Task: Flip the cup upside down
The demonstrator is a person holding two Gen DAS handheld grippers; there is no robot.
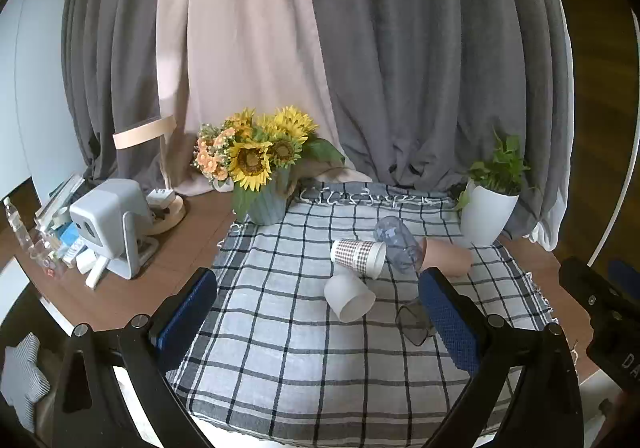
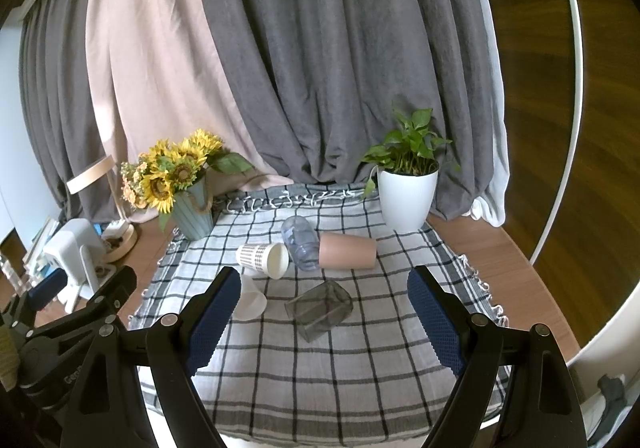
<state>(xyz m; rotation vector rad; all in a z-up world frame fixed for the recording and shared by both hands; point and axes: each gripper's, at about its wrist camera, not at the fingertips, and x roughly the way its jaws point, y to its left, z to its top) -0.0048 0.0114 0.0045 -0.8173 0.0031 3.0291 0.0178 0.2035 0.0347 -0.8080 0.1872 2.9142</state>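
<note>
Several cups lie on their sides on a checked cloth (image 1: 280, 328). A checked paper cup (image 1: 358, 256) (image 2: 262, 260), a clear bluish plastic cup (image 1: 398, 250) (image 2: 300, 244), a pink cup (image 1: 448, 258) (image 2: 347, 251), a frosted white cup (image 1: 348, 298) (image 2: 250, 300) and a dark smoky square glass (image 1: 414, 324) (image 2: 320, 310). My left gripper (image 1: 316, 322) is open and empty, held above the cloth in front of the cups. My right gripper (image 2: 324, 322) is open and empty, with the smoky glass seen between its fingers, farther off.
A sunflower vase (image 1: 264, 203) (image 2: 194, 215) stands at the cloth's back left. A white plant pot (image 1: 486, 213) (image 2: 406, 199) stands at the back right. A lamp and a white device (image 1: 108, 224) sit on the wooden table at left. Curtains hang behind.
</note>
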